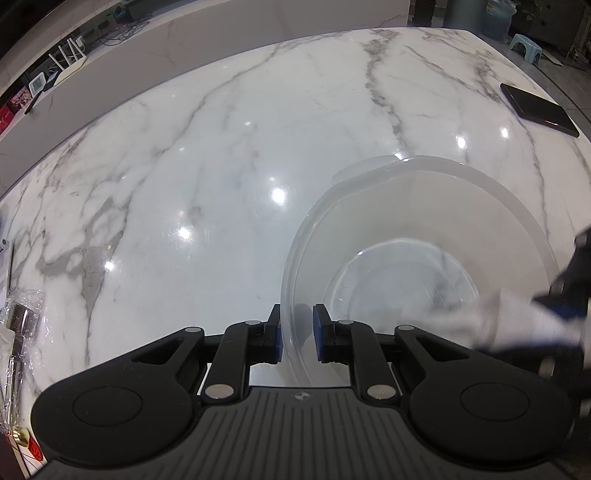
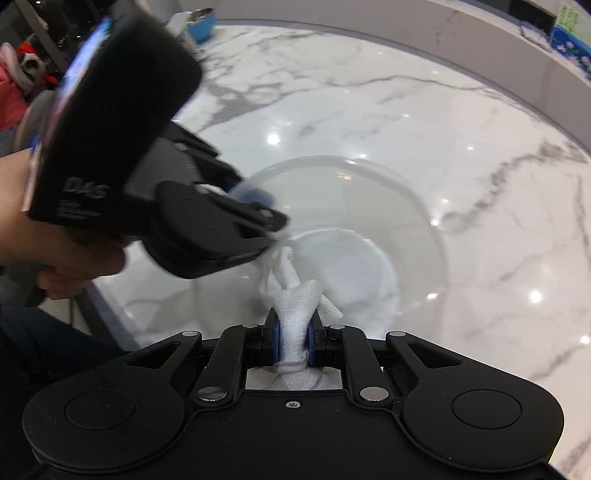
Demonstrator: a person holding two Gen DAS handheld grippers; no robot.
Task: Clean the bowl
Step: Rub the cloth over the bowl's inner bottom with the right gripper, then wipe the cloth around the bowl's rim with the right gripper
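A clear plastic bowl (image 1: 417,236) stands on the white marble table (image 1: 221,147). My left gripper (image 1: 297,334) has its jaws on either side of the bowl's near wall, one inside and one outside. The bowl also shows in the right wrist view (image 2: 369,206), where the left gripper (image 2: 258,206) grips its left rim. My right gripper (image 2: 294,341) is shut on a white cloth (image 2: 295,302), whose free end lies inside the bowl. The cloth (image 1: 491,317) and right gripper (image 1: 569,295) appear blurred at the right of the left wrist view.
A black phone (image 1: 539,109) lies at the table's far right. A plastic-wrapped metal item (image 1: 20,332) lies at the left edge. A blue bowl (image 2: 199,22) stands at the far edge in the right wrist view. The table's near edge (image 2: 107,317) runs past the person's hand.
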